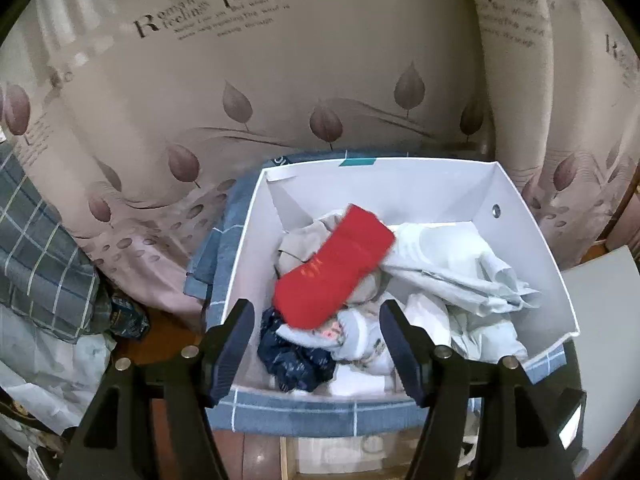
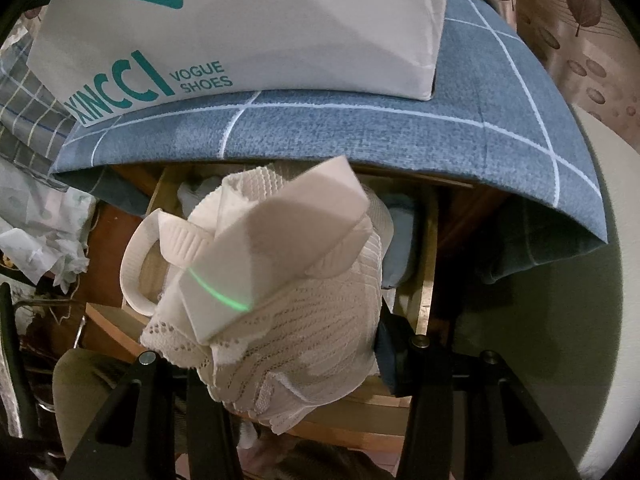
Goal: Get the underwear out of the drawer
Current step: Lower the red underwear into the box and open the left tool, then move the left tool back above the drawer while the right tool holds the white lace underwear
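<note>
Presently noted:
White box (image 1: 532, 216): on blue checked cloth (image 1: 296, 408); holds red garment (image 1: 336, 268) atop pale and navy clothes.
Left gripper (image 1: 316, 354): jaws apart, empty.
Right gripper (image 2: 280, 364): clamped on white lace underwear (image 2: 288, 332), above wooden drawer (image 2: 424, 280).

white box (image 1: 520, 208): 1 | red garment (image 1: 334, 270): 1 | navy patterned garment (image 1: 294, 360): 1 | pale garments in box: several, count unclear | white lace underwear (image 2: 280, 320): 1 | open wooden drawer (image 2: 424, 264): 1 | claws: 2
</note>
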